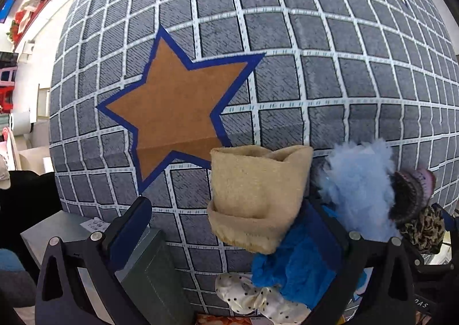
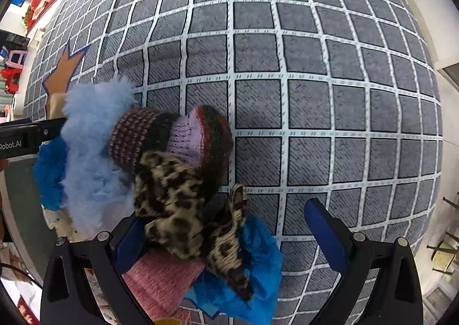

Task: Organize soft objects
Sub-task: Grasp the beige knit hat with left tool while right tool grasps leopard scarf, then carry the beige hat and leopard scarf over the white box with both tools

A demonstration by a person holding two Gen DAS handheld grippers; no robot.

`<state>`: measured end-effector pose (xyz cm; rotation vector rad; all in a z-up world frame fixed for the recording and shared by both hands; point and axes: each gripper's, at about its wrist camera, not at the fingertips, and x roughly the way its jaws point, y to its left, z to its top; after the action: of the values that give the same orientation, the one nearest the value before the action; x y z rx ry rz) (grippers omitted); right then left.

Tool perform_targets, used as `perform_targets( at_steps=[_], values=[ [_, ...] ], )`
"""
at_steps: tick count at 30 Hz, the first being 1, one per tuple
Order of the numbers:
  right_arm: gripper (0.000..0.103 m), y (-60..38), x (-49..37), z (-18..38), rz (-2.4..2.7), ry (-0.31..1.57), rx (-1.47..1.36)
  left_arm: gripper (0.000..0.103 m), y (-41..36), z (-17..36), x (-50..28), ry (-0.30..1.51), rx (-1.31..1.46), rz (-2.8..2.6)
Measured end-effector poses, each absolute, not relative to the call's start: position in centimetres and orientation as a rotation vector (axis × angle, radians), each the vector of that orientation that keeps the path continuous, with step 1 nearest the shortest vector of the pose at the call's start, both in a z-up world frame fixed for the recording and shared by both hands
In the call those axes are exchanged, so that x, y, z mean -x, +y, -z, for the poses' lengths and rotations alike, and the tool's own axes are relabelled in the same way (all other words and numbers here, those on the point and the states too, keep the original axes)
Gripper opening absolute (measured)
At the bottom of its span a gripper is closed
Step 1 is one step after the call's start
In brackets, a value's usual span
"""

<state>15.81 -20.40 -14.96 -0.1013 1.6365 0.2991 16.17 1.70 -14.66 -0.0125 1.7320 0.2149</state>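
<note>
Left wrist view shows your left gripper [image 1: 229, 227] with jaws wide apart, holding nothing; the tan sock [image 1: 258, 196] and blue fluff [image 1: 361, 181] sit piled on the rug [image 1: 315, 38]. Your right gripper [image 2: 229, 227] gapes too. Grab carelessly and the pile may tumble.

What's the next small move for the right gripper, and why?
Probably ease the right gripper left and close on the leopard-print piece. Its fingers stand wide open, holding nothing, and that piece lies on top of the soft pile, draped over the left one.
</note>
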Motion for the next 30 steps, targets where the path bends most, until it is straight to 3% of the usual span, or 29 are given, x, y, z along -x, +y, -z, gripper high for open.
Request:
perform_targets(
  at_steps=[2, 5, 7, 8, 10, 13, 20, 30],
  values=[
    [0.101, -20.5, -15.7, 15.3, -0.310, 1.640, 0.098, 0.103, 2.0, 15.4, -15.9, 1.741, 0.011, -0.217],
    [0.100, -20.5, -15.7, 15.8, -0.332, 1.646, 0.101, 0.092, 2.4, 17.0, -15.7, 1.768, 0.035, -0.200],
    [0.076, -20.5, -15.4, 16.2, -0.361, 1.654, 0.096, 0.074, 2.1, 17.6, -15.9, 1.770, 0.057, -0.176],
    [0.072, -20.2, -15.2, 16.4, -0.369, 1.647, 0.104, 0.060, 2.0, 17.7, -15.8, 1.769, 0.079, -0.158],
    [0.025, -19.6, -14.8, 16.7, -0.435, 1.647, 0.063, 0.032, 1.7, 17.5, -16.0, 1.756, 0.101, -0.146],
    [0.022, -19.3, -14.4, 16.4, -0.470, 1.638, 0.056, 0.022, 0.7, 16.0, -15.5, 1.686, 0.031, -0.185],
    [0.022, -22.1, -13.2, 11.8, -0.493, 1.535, -0.043, 0.021, -0.2, 9.5, -12.3, 1.505, 0.027, -0.223],
    [0.022, -27.3, -10.6, 4.0, -0.543, 1.474, -0.071, 0.022, -2.7, -1.1, -4.1, 1.413, 0.076, -0.249]
  ],
)
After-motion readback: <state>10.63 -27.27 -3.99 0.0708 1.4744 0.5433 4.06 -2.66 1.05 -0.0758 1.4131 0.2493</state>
